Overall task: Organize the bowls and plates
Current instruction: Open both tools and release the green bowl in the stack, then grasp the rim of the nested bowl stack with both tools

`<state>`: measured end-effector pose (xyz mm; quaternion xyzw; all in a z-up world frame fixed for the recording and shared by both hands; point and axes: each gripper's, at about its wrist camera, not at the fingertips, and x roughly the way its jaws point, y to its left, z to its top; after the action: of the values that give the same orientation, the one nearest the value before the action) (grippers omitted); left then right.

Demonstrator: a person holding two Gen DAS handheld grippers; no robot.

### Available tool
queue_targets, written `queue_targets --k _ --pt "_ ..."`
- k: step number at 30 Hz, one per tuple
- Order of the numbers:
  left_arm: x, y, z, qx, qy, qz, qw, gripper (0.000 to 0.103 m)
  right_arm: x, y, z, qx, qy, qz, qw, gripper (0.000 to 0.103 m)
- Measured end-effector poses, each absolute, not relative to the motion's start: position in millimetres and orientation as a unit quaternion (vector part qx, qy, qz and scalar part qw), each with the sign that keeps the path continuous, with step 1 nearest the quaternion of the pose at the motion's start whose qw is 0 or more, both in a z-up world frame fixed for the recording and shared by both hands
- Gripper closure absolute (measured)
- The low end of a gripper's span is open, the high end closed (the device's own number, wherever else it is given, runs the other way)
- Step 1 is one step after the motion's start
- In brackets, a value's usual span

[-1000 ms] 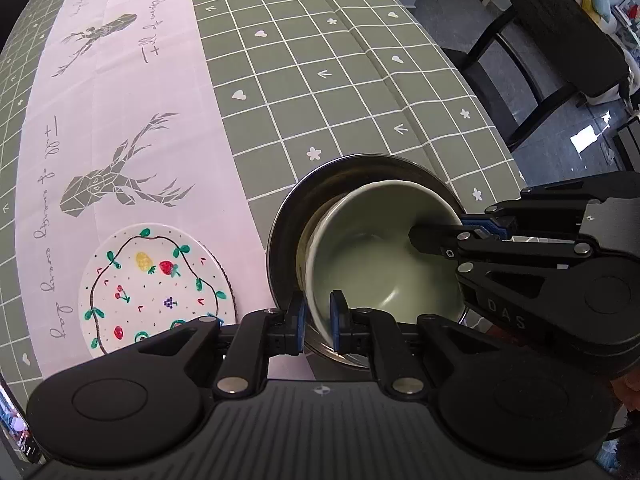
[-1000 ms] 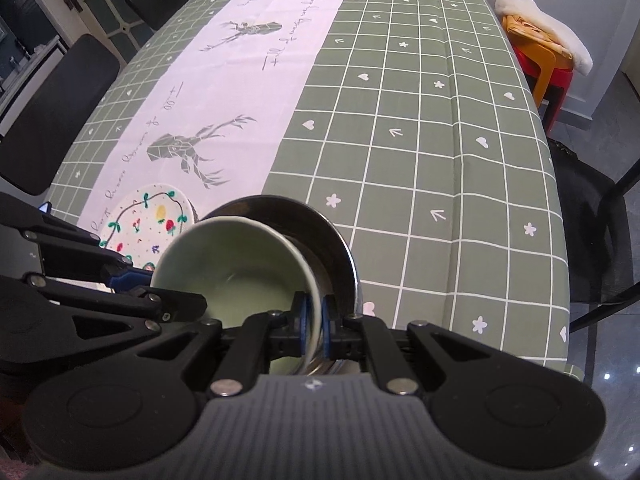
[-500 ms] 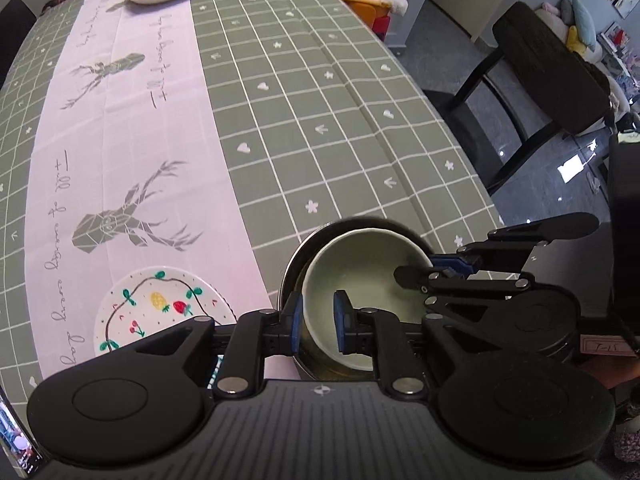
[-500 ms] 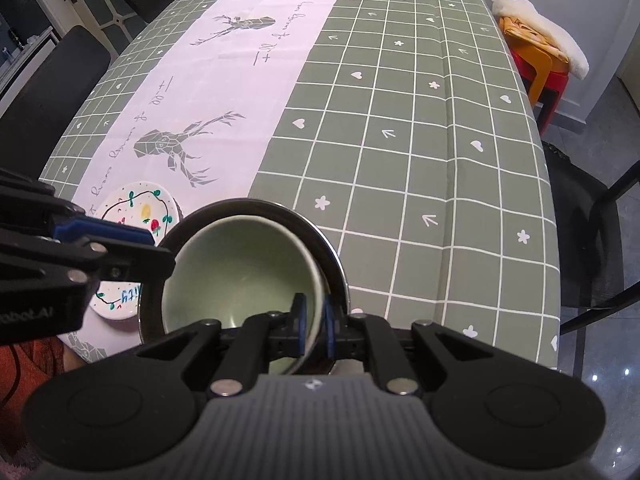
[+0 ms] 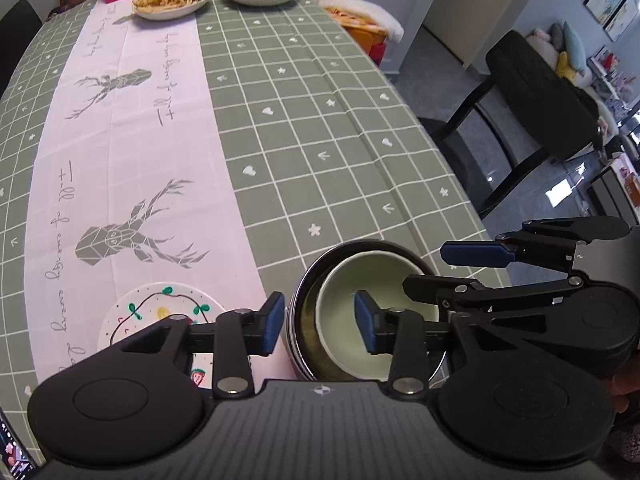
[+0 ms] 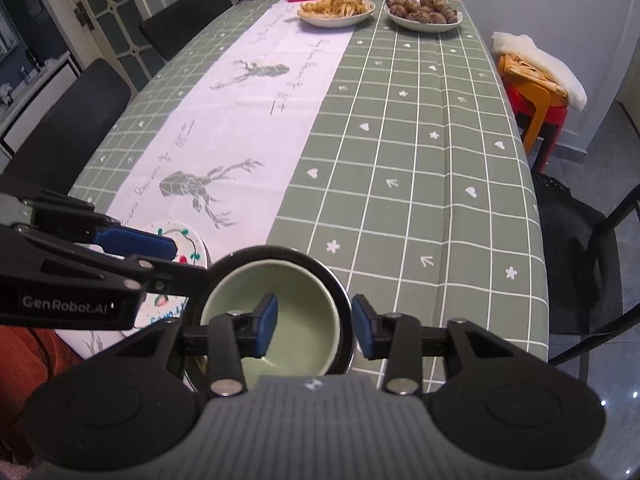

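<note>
A pale green bowl (image 5: pixel 344 300) sits nested inside a dark metal bowl (image 5: pixel 306 300) at the table's near edge; both also show in the right wrist view, green bowl (image 6: pixel 304 312) and metal bowl (image 6: pixel 332 276). My left gripper (image 5: pixel 320 322) is open, its jaws straddling the bowls' left rims. My right gripper (image 6: pixel 314 324) is open, its jaws straddling the right rims, and it also shows in the left wrist view (image 5: pixel 460 270). A white painted plate (image 5: pixel 160 308) lies left of the bowls.
Two dishes of food (image 6: pixel 336 10) (image 6: pixel 422 14) and boxes stand at the table's far end. Black chairs stand on the left (image 6: pixel 72 120) and right (image 5: pixel 532 92). The table edge (image 6: pixel 400 384) runs just under the bowls.
Both grippers let go of the bowl rims and opened. Both have pulled back and up, so more of the table shows. The green bowl now rests level inside the metal bowl.
</note>
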<state>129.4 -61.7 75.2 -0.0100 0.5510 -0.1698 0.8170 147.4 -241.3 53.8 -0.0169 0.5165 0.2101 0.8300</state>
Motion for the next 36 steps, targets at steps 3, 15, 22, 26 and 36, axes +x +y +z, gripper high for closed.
queue_targets --k 3,15,22,26,36 --pt "125.7 -58.7 77.3 -0.017 0.539 -0.179 0.823 0.046 147.6 -246.6 54.4 -0.005 0.513 0.206 0.834 0.049" --pt "118.9 -29.2 38.1 -0.127 0.562 -0.191 0.795 0.026 147.5 -288.7 -7.2 0.164 0.595 0.178 0.767 0.030" --pt "122.7 -7.8 -3.0 -0.243 0.572 -0.187 0.761 0.025 143.9 -300.8 -41.0 0.266 0.613 0.178 0.723 0.030" --pt "121.6 -2.7 -19.0 -0.276 0.571 -0.182 0.751 0.025 143.0 -300.1 -52.0 0.300 0.612 0.180 0.710 0.029" --pt "116.1 -3.7 -36.9 -0.300 0.570 -0.175 0.745 0.025 141.9 -297.8 -65.9 0.334 0.606 0.168 0.702 0.033"
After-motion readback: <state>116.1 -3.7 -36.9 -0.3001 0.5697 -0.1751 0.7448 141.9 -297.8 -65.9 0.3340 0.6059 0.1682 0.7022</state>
